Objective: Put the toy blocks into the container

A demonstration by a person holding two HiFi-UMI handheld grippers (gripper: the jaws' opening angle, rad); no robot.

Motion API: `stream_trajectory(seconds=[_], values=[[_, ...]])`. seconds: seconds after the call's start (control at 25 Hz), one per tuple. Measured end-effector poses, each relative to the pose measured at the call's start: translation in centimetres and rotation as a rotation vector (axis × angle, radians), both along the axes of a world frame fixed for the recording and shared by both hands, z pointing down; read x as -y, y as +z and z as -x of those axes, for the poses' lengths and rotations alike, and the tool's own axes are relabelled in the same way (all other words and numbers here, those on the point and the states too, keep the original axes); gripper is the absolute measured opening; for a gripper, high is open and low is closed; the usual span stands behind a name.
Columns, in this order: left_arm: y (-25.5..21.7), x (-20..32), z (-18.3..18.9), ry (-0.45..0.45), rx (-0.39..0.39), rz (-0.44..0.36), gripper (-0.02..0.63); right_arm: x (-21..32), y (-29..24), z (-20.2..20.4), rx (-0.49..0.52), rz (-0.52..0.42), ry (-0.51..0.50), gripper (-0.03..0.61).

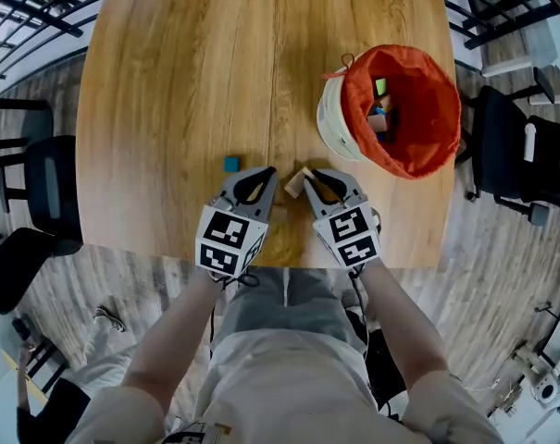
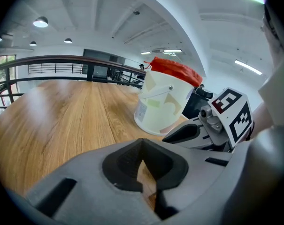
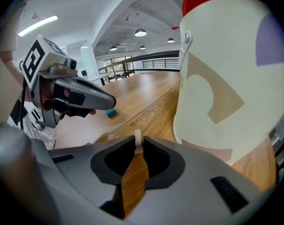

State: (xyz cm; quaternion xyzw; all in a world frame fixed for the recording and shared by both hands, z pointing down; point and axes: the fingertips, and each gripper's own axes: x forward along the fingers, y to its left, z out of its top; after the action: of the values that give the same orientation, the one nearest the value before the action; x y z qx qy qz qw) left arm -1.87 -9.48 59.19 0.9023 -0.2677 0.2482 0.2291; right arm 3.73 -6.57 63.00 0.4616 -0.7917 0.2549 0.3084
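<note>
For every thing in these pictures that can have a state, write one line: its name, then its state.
Left gripper: fingers shut, empty.
Right gripper: fingers shut on the pale wooden block.
Small blue cube block: loose on the wooden table.
White bucket with orange fabric liner: upright, open, holding several blocks.

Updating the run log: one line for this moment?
right gripper shut on beige block | left gripper shut, empty | blue block on table | bucket holds blocks
</note>
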Motion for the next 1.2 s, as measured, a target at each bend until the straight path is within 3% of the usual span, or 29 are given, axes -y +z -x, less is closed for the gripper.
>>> stream_trajectory(seconds=[0.76, 1.2], values=[[-14.7, 0.3, -2.2, 0.018, -0.152, -0.180, 0.012, -1.3, -17.6, -2.9, 0.028, -0.260, 0.078, 0.064], [-26.6, 0.4, -3.7, 0.058, -0.265, -0.360, 0.012, -2.1, -29.6, -4.0, 0.024, -0.476, 0.116, 0.064]])
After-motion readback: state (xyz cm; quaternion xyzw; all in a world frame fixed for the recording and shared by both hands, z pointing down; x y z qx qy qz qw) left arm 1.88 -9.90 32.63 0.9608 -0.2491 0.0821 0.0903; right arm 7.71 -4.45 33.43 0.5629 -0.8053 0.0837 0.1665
